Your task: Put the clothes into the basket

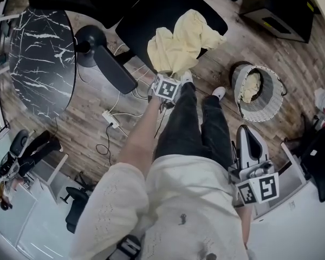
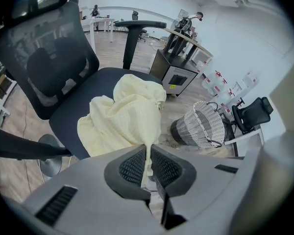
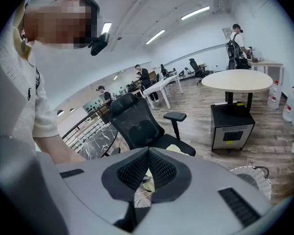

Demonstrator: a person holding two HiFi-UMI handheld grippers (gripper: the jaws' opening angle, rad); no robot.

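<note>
A pale yellow garment [image 1: 181,39] hangs bunched over the seat of a black office chair [image 1: 146,15]. My left gripper [image 1: 172,76] is shut on its lower edge. In the left gripper view a strip of the garment [image 2: 125,121] runs down between the closed pads [image 2: 134,165]. The white wicker basket [image 1: 260,110] stands on the floor to the right, with a cream cloth [image 1: 252,85] inside it. My right gripper [image 1: 245,131] hangs by my right leg, short of the basket, its jaws shut with nothing between them [image 3: 148,153].
A black marble round table [image 1: 40,58] stands at the left. The chair's base [image 1: 92,39] and a power strip with cables [image 1: 111,118] lie on the wooden floor near my feet. A black cabinet [image 1: 276,7] is beyond the basket.
</note>
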